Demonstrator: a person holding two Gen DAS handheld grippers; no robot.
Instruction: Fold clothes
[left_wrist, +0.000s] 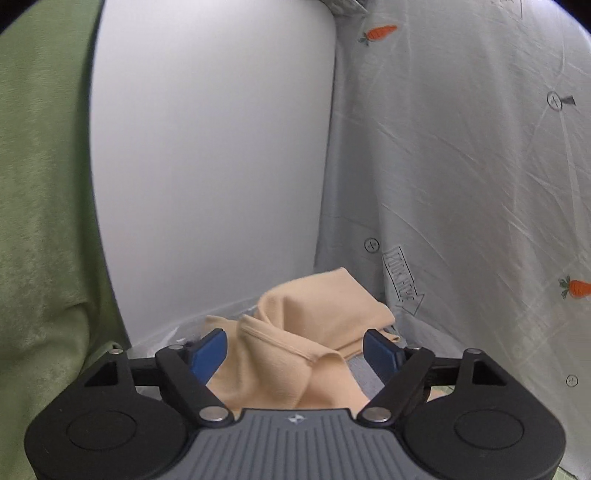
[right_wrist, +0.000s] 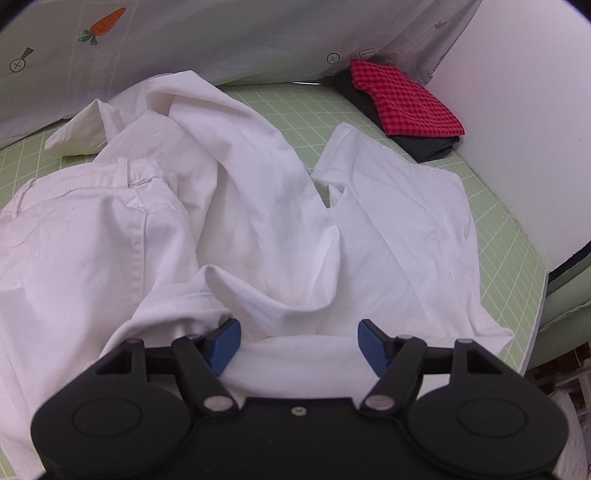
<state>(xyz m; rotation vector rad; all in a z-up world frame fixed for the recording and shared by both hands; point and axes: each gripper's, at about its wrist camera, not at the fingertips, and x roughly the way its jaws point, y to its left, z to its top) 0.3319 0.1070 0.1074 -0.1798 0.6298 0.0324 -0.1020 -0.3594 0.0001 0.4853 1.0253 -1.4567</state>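
The crumpled white cotton garment (right_wrist: 258, 206), apparently trousers with a waistband at one side, lies spread unfolded on the green gridded cutting mat (right_wrist: 509, 236). It covers most of the mat's near half. Beyond the garment, at the mat's far corner against the white wall (right_wrist: 517, 110), a folded red checked cloth (right_wrist: 402, 98) rests on a folded dark cloth (right_wrist: 428, 147). A pale carrot-print sheet (right_wrist: 221, 33) hangs behind the garment.

The right gripper (right_wrist: 299, 349) stands at the garment's near edge, jaws apart, white fabric lying between the blue pads (right_wrist: 225, 343) but not clamped. The left gripper (left_wrist: 295, 354), jaws likewise apart, faces a crumpled beige knit garment (left_wrist: 310, 332) lying loose by clear plastic (left_wrist: 177, 332); nothing is held.

Judgement: folding of the white garment has not begun; it first needs straightening. The next move calls for closing on a hem or waistband and drawing the cloth flat.

The garment's near portion is hidden under the right gripper body. How the beige piece sits relative to the white garment cannot be told.
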